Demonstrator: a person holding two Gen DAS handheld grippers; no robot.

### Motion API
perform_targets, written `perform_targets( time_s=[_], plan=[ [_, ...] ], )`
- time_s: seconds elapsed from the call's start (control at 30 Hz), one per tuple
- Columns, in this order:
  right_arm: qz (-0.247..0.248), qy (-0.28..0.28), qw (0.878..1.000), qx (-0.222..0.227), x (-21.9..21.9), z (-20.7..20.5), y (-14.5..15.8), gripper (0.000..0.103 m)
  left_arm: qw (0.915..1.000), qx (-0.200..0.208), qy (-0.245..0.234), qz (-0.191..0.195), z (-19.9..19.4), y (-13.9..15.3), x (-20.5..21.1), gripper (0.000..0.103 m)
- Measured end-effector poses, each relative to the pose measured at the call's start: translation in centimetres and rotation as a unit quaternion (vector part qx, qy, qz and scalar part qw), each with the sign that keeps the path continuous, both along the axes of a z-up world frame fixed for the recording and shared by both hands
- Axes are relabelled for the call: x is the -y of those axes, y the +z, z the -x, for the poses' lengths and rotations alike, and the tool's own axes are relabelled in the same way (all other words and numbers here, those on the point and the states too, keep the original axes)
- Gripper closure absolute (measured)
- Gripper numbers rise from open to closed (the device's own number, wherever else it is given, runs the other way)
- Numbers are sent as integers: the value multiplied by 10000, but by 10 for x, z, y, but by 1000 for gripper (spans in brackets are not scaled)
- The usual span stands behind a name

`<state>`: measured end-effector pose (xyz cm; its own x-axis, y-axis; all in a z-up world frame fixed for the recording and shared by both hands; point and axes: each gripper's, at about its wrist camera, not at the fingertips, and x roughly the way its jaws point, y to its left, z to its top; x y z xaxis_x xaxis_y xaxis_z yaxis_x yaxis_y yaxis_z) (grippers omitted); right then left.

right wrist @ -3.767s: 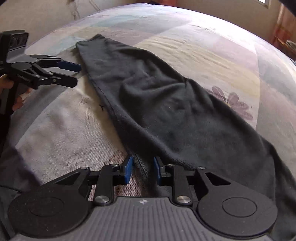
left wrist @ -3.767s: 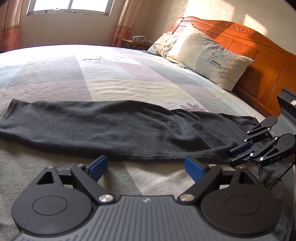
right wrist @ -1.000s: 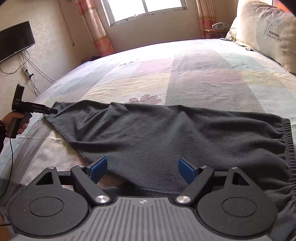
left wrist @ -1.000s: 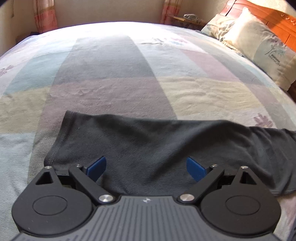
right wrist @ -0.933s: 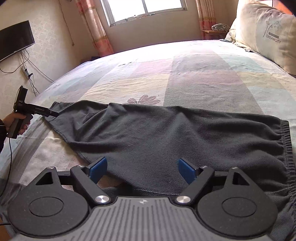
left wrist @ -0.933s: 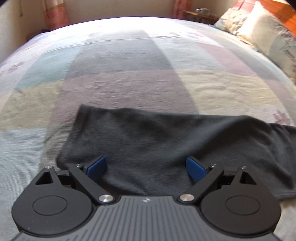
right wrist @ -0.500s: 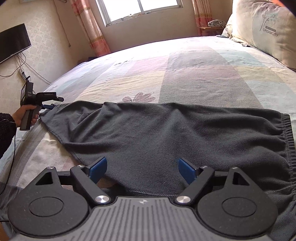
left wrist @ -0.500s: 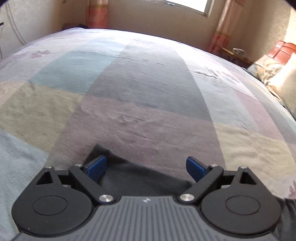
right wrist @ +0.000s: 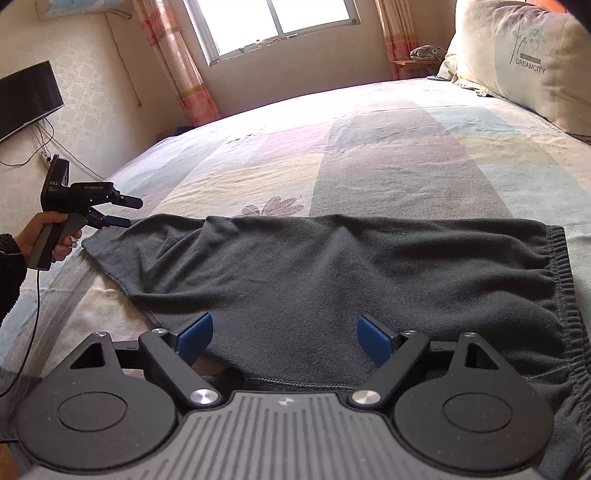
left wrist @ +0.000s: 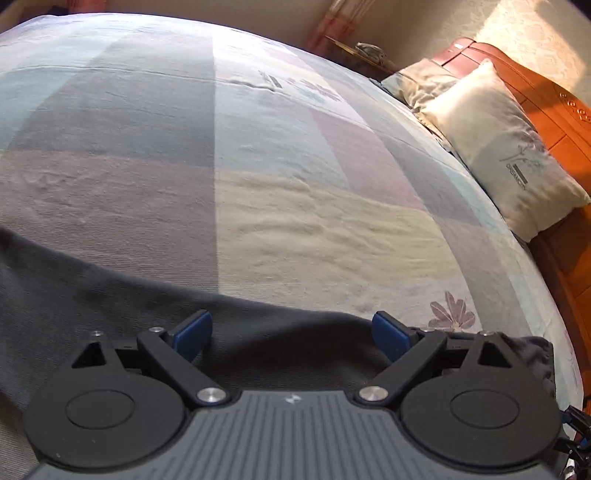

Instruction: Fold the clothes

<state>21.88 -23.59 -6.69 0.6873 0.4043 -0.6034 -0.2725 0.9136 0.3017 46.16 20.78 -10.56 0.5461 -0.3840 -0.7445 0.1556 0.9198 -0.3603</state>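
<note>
We look low across the bed (left wrist: 295,229) from both wrists, sharing the dark trousers (right wrist: 332,266) and pillow (left wrist: 509,155).

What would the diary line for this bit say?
stage: before fold | trousers: flat on bed | left gripper: jaws open at cuff end | right gripper: jaws open over near edge

Bedroom. Bed (right wrist: 388,147) with pastel patchwork bedspread (left wrist: 295,221), flower prints on it. Orange wooden headboard (left wrist: 546,103) with cream pillows (left wrist: 498,147) leaning on it, one printed "DREAMCITY". Window (right wrist: 277,22) on far wall, bright daylight, pink-striped curtains (right wrist: 177,62) either side. Cream textured wallpaper (right wrist: 92,74). Wall-mounted flat TV (right wrist: 26,96), cables hanging below. Small wooden shelf (right wrist: 413,62) by the window.
</note>
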Motion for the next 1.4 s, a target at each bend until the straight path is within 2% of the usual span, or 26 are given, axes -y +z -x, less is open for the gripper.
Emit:
perform_targets(
  time_s=[0.07,0.17,0.2,0.3,0.37,0.47,0.53,0.6,0.63,0.8,0.93,1.0,1.03,1.1,1.17,1.23,1.3,1.4],
  plan=[
    [20,-5,10000,32,2,2,2,14,9985,14,365,-400,-8,-8,-1,11],
    [17,-78,9999,84,11,6,6,12,9908,30,1071,-829,-13,-2,-10,12],
    [-13,-108,9999,93,14,7,6,11,9902,10,1154,-785,-12,1,-12,12],
    [-169,-168,9997,56,21,8,3,11,9971,208,679,-283,8,14,8,11],
    [-211,-171,9996,0,22,7,-1,11,9983,454,115,-360,21,19,37,10],
    [-229,-113,9997,-40,19,8,-4,11,9909,677,-570,-1014,37,10,85,10],
    [-257,-64,9996,-51,17,10,-3,9,9770,839,-992,-1690,53,-5,111,10],
    [-225,-30,9997,-105,15,11,-3,5,9641,979,-1228,-2142,73,-18,123,10],
    [-164,-25,9997,-156,14,10,-2,4,9619,965,-1271,-2220,80,-20,123,10],
    [27,-44,9996,-285,14,11,-2,2,9736,492,-1130,-1919,103,-10,101,9],
    [38,-137,9996,-262,18,14,0,2,9766,577,-1054,-1784,103,0,109,9],
    [167,-222,9994,-185,22,18,6,2,9764,277,-1131,-1820,99,-10,117,9],
    [249,-228,9993,-132,25,21,9,2,9743,256,-1175,-1903,100,-13,122,8],
    [448,-290,9986,0,38,24,18,0,9695,409,-1250,-2067,108,-12,131,8],
    [571,-299,9979,77,54,19,24,0,9736,441,-1292,-1829,115,-3,136,8],
    [587,-285,9977,187,70,5,29,0,9718,695,-1486,-1691,124,3,146,7],
    [386,-242,9989,137,85,-26,31,0,9667,753,-1600,-1847,125,2,159,7],
    [-475,20,9977,-487,98,-76,22,0,9690,665,-1536,-1816,120,-5,163,8]
  ],
)
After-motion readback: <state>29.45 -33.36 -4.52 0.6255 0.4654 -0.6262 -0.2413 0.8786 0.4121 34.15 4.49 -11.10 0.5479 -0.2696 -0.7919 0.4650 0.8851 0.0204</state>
